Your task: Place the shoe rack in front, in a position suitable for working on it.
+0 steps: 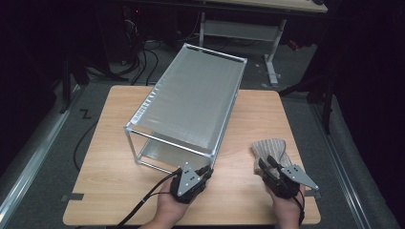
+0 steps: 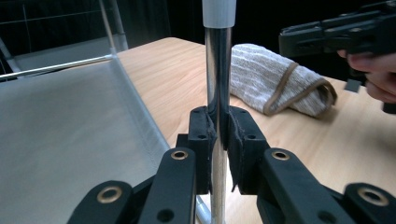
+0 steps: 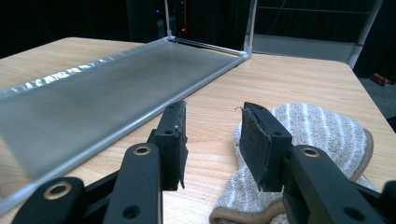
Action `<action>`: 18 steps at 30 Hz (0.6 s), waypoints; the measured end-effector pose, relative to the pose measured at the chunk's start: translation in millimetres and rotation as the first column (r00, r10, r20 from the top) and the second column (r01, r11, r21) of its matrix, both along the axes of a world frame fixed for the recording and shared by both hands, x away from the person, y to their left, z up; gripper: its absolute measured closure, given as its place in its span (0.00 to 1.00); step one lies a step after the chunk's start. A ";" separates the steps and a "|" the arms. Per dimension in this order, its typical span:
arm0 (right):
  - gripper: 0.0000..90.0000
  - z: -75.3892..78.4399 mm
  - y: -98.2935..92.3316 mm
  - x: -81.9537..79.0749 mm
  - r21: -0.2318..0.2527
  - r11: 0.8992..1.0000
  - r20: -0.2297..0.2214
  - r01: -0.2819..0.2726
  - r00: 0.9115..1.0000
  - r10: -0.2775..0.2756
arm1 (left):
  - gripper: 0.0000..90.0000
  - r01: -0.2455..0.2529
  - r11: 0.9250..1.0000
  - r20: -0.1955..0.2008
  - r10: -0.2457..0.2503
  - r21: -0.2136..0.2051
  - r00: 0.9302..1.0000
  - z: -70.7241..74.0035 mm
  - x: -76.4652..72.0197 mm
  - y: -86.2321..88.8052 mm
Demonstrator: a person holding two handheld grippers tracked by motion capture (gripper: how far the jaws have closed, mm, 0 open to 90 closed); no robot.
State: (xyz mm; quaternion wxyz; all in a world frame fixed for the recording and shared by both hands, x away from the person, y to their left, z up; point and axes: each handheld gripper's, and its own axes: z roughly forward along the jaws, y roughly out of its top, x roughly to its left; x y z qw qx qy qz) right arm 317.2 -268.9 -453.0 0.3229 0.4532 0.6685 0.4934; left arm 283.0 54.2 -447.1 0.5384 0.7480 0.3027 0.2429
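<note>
Left tool (image 2: pixel 218 140): clamped tight on the near right upright post (image 2: pixel 217 70) of the metal rack (image 1: pixel 191 102); both pads press the chrome tube from either side, low on the post, with a grey sleeve capping the tube higher up.

Left hand (image 1: pixel 168 210): comes in from the bottom edge of the high view, a black cable trailing off toward the lower left.

Right tool (image 3: pixel 212 140): jaws part-open with nothing between them; the right jaw hangs over the near end of the mitt (image 3: pixel 322 135), the left jaw over bare wood.

Right hand (image 1: pixel 289 212): holds its tool at the front right of the tabletop (image 1: pixel 105 162), tips pointing at the mitt.

Mitt: one, striped grey-and-white knit with a tan binding round its open edge, lying flat on the front right of the tabletop, just beyond the right tool and just beside the rack's held corner.

Rack: one, two tiers of translucent ribbed panel in a chrome tube frame, standing slantwise across the middle of the tabletop, its far end reaching past the back edge.

Count: two tools, two hands, one rack, one mitt, one wooden tabletop.

Writing: no brand, label or lettering that I can read on rack, mitt or tools.

Surroundings: dark room, grey floor with cables, another desk frame behind.
</note>
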 end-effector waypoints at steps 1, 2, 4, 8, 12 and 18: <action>0.67 -0.2 1.2 -0.1 -0.002 1.000 -0.001 0.003 1.000 -0.003 | 0.89 0.002 1.000 0.002 -0.002 -0.002 1.000 -0.5 -5.1 7.3; 0.67 -0.8 2.3 0.1 -0.004 1.000 -0.004 -0.004 1.000 0.004 | 0.89 0.002 1.000 0.004 -0.002 -0.002 1.000 -0.7 -7.1 10.3; 0.67 -1.5 3.9 0.3 -0.010 1.000 -0.006 -0.006 1.000 0.006 | 0.89 -0.002 1.000 0.016 0.002 -0.003 1.000 -2.3 -16.0 23.3; 0.67 -1.9 7.6 -0.1 -0.024 1.000 -0.007 -0.011 1.000 0.011 | 0.88 -0.019 1.000 0.029 0.019 0.000 0.999 -3.7 -27.1 45.5; 0.67 -2.1 9.6 -0.4 -0.030 0.999 -0.008 -0.014 1.000 0.014 | 0.88 -0.063 0.998 0.028 0.063 -0.005 0.998 -4.7 -34.0 69.2; 0.67 -2.1 14.9 -1.5 -0.038 0.999 -0.007 -0.029 1.000 0.029 | 0.88 -0.143 0.990 0.025 0.143 -0.005 0.989 -6.4 -44.9 107.4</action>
